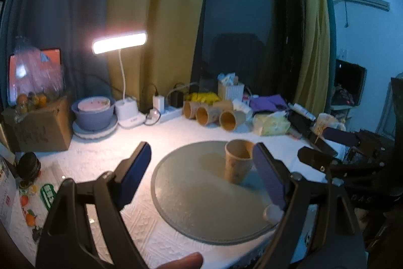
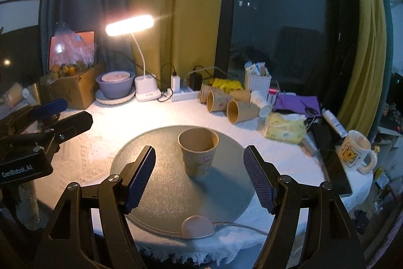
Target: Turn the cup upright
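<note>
One cup (image 2: 198, 155) upright; jaws apart.

A lived-in home room at night: curtains (image 2: 191, 17) frame a dark window, and a cluttered tabletop (image 2: 126, 122) holds a lit desk lamp (image 2: 129, 25), mug (image 2: 356, 151), tissue pack (image 2: 284, 129) and bowls (image 2: 115, 85).

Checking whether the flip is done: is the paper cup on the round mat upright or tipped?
Upright. The paper cup stands on its base on the round mat, open mouth up, interior visible; nothing grips it.
</note>
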Action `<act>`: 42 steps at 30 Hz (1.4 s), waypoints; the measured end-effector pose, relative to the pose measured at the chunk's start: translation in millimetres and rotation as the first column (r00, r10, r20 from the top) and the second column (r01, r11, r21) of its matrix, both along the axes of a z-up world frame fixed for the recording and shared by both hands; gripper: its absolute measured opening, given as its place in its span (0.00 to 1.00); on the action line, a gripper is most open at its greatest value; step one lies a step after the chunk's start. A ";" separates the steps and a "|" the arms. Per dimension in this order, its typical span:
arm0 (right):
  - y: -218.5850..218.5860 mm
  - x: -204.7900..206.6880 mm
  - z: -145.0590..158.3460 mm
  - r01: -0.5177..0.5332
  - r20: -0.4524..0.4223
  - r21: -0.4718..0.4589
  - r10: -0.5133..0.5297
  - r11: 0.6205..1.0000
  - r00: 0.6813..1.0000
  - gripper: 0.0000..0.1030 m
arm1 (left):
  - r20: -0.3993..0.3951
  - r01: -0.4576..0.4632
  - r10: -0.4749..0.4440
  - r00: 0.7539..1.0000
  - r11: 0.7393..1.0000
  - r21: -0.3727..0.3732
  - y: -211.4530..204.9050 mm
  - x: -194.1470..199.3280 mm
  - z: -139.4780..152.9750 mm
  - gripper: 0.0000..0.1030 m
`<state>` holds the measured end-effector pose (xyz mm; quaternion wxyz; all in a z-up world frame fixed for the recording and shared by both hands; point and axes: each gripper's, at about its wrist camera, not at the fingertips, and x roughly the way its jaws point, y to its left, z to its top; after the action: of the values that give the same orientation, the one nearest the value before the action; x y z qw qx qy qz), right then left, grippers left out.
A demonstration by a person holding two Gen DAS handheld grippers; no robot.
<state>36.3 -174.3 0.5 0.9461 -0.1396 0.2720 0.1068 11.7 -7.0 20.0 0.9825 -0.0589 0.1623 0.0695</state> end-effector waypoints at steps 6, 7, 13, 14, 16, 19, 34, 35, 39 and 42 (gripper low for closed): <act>-0.3 -14.7 20.3 -0.001 0.047 0.005 0.000 1.000 0.999 0.73 | 0.048 0.012 -0.012 0.999 1.000 0.013 -7.9 -12.1 15.8 0.90; -0.1 -17.2 23.4 -0.001 0.057 0.006 0.001 1.000 0.998 0.73 | 0.053 0.013 -0.013 0.998 1.000 0.018 -9.3 -13.7 18.0 0.90; -2.9 -30.1 38.1 0.007 0.093 0.016 -0.008 1.000 0.996 0.73 | 0.091 0.026 -0.030 0.995 0.999 0.043 -14.9 -24.4 31.3 0.91; -2.9 -32.0 40.2 0.007 0.097 0.017 -0.008 1.000 0.995 0.73 | 0.096 0.028 -0.032 0.995 0.999 0.047 -15.6 -25.9 33.5 0.91; -2.8 -35.8 43.4 0.006 0.106 0.018 -0.008 1.000 0.994 0.73 | 0.107 0.032 -0.037 0.994 0.998 0.051 -17.3 -29.0 37.4 0.91; -2.7 -42.3 50.1 0.007 0.122 0.022 -0.009 1.000 0.993 0.73 | 0.116 0.043 -0.049 0.992 0.998 0.055 -19.5 -33.4 41.7 0.91; -1.2 -57.1 66.8 0.013 0.144 0.033 -0.018 0.999 0.989 0.73 | 0.158 0.054 -0.066 0.985 0.995 0.080 -25.3 -47.6 48.9 0.91; -1.2 -57.0 66.7 0.013 0.142 0.033 -0.018 0.999 0.990 0.73 | 0.159 0.053 -0.065 0.985 0.995 0.080 -25.6 -47.4 49.0 0.91; -2.9 -55.7 65.7 0.015 0.136 0.036 -0.020 0.999 0.990 0.73 | 0.159 0.053 -0.065 0.985 0.996 0.078 -26.2 -46.9 48.8 0.91; -3.3 -56.0 65.8 0.014 0.137 0.035 -0.018 0.999 0.990 0.73 | 0.156 0.056 -0.068 0.985 0.995 0.078 -26.2 -46.3 48.3 0.91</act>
<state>-19.6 -177.6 66.3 0.9656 -0.1282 0.2058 0.0940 -34.6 -33.2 68.3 0.9955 -0.0231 0.0828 0.0400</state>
